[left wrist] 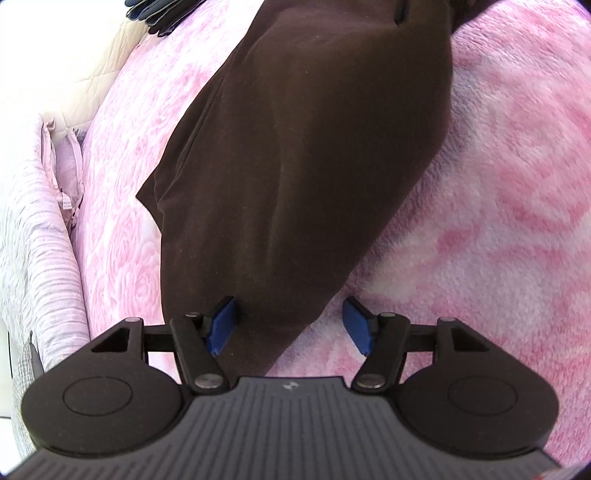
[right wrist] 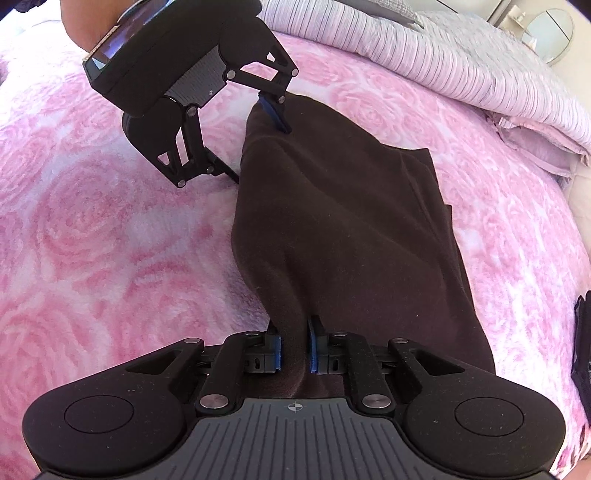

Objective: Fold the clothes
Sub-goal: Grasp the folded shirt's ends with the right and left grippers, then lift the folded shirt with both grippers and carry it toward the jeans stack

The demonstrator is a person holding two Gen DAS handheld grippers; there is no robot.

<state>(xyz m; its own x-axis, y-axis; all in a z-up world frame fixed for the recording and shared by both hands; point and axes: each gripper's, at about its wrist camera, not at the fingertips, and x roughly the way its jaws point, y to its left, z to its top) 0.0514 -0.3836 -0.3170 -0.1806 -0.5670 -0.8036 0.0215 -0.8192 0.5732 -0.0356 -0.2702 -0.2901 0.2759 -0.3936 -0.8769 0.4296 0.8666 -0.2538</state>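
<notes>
A dark brown garment (right wrist: 343, 229) lies lengthwise on the pink rose-patterned blanket (right wrist: 92, 229), running from the right gripper (right wrist: 294, 349) away to the left gripper (right wrist: 255, 147). Its cloth is plain, matte and soft-looking, with fine lint specks and long shallow creases along its length. It appears folded over on itself: a second layer shows along one long side, ending in a straight edge and a square corner lying flat on the blanket. Near the right gripper the cloth narrows into a gathered ridge lifted off the blanket.

The right gripper's jaws are pressed in on that ridge, the blue pads (right wrist: 276, 350) pinching the garment between them.

In the left wrist view, the left gripper (left wrist: 290, 325) stands with jaws spread; the garment's (left wrist: 295, 166) narrow end lies between them, touching one blue pad (left wrist: 221, 325) while the other stands clear of it.

Beyond the garment, at the blanket's far edge, lies a striped pale quilt (right wrist: 443, 55). A small dark item (left wrist: 151, 18) lies on the blanket, well apart from the garment.
</notes>
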